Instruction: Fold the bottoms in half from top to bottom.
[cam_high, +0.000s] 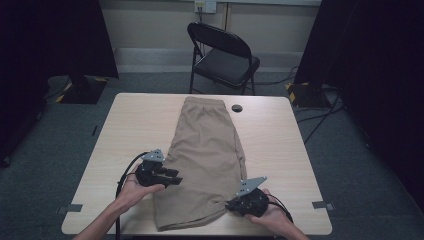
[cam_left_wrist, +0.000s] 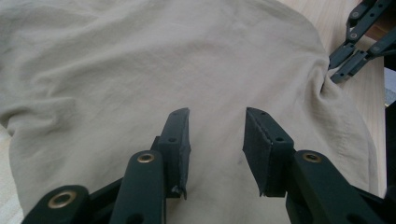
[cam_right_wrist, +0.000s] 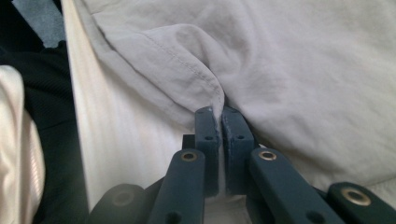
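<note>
From above, the tan shorts (cam_high: 205, 160) lie flat along the middle of my bench (cam_high: 280, 150), waistband at the far end and leg hem close to the near edge. My left tool (cam_high: 172, 178) sits at the shorts' left edge, my right tool (cam_high: 231, 205) at the right edge near the hem. Bare wood runs wide on both sides, and a small dark round thing (cam_high: 236, 107) lies beside the waistband. A folding chair (cam_high: 225, 55) stands beyond the far edge.

In the left gripper view, my left tool (cam_left_wrist: 217, 140) stands parted over the cloth with nothing between the pads; the shorts (cam_left_wrist: 140, 60) spread smooth ahead, and my right tool (cam_left_wrist: 334, 70) shows at their far edge.

In the right gripper view, my right tool (cam_right_wrist: 219, 114) is pinched tight on a stitched fold of the shorts (cam_right_wrist: 303, 60), which seems to be the hem edge, with a strip of bare bench (cam_right_wrist: 116, 140) to its left.
</note>
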